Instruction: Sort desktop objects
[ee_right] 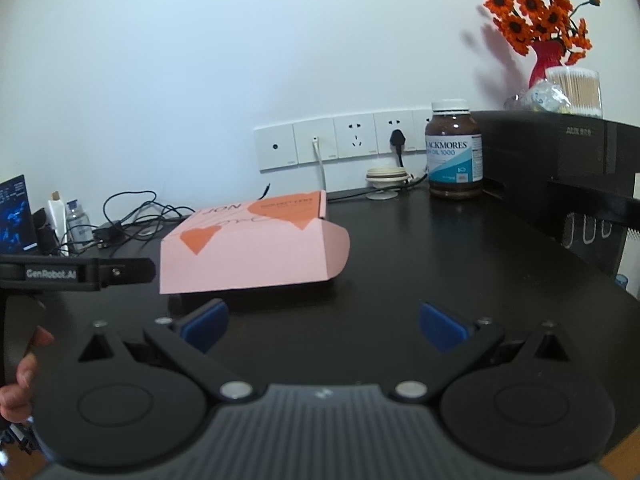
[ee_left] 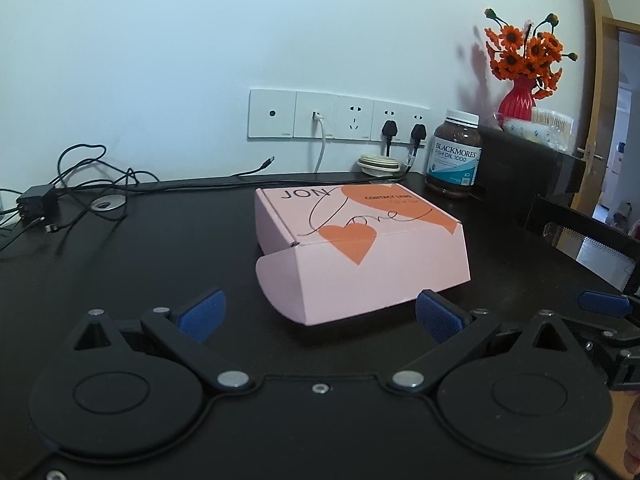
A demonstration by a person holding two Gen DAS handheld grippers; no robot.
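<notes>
We see a black desk (ee_left: 160, 264) spanning both views, backed by a white wall. At about two o'clock in the right wrist view a black cabinet-like unit (ee_right: 560, 168) stands on the desk, carrying a red vase of orange flowers (ee_right: 548, 60) and a clear tub of cotton swabs (ee_right: 576, 88).

The pink box (ee_left: 352, 248), printed with orange hearts and the words "JON" and "Love", lies flat on the desk at twelve o'clock of the left gripper (ee_left: 320, 314), just beyond its blue pads, one side flap curling loose. From the right gripper (ee_right: 324, 328) the same box sits at about eleven o'clock, a little apart.

Both grippers are spread wide with nothing between their pads; the left one's pads flank the near corner of the box without touching it, and the right one faces bare desk.

A brown Blackmores fish oil bottle (ee_left: 454, 156) with a white cap stands at one o'clock in the left wrist view, just beside the black unit. Behind the box a row of wall sockets (ee_left: 336, 116) holds two black plugs and a white cable. A round cream-coloured object (ee_left: 378, 162) rests below the sockets. Tangled black cables (ee_left: 80, 184) lie at ten o'clock.

A person's fingers (ee_right: 24, 376) show at nine o'clock in the right wrist view.
</notes>
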